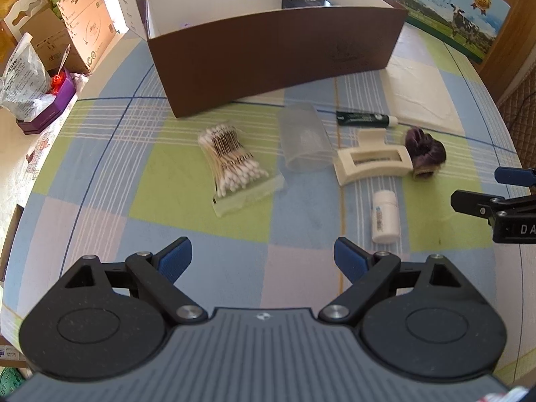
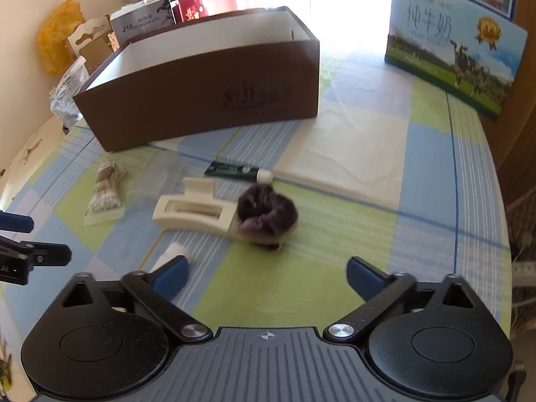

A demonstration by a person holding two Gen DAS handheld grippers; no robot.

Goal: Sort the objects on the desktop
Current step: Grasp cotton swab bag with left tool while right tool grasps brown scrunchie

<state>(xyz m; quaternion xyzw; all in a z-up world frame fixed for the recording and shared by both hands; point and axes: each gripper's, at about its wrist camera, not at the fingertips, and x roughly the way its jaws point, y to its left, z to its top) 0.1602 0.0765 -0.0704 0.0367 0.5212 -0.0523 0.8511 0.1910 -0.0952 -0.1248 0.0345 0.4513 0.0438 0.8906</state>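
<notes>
A brown box (image 1: 268, 57) with white inside walls stands open at the back of the table; a dark item (image 1: 303, 0) lies in it. In front lie a bag of cotton swabs (image 1: 231, 164), a clear plastic cup (image 1: 303, 140) on its side, a green tube (image 1: 365, 119), a cream hair claw (image 1: 372, 160), a purple scrunchie (image 1: 424, 152) and a small white bottle (image 1: 385, 216). My left gripper (image 1: 263, 259) hovers open, empty, short of the swabs. My right gripper (image 2: 266, 276) is open, empty, just before the scrunchie (image 2: 266, 212) and hair claw (image 2: 194, 212).
A milk carton box (image 2: 452, 53) stands at the back right. Cardboard boxes (image 1: 70, 33), a plastic bag (image 1: 23, 80) and a purple tray (image 1: 50, 107) crowd the left side. The checked tablecloth (image 1: 167, 231) covers the table; its edge curves off at right.
</notes>
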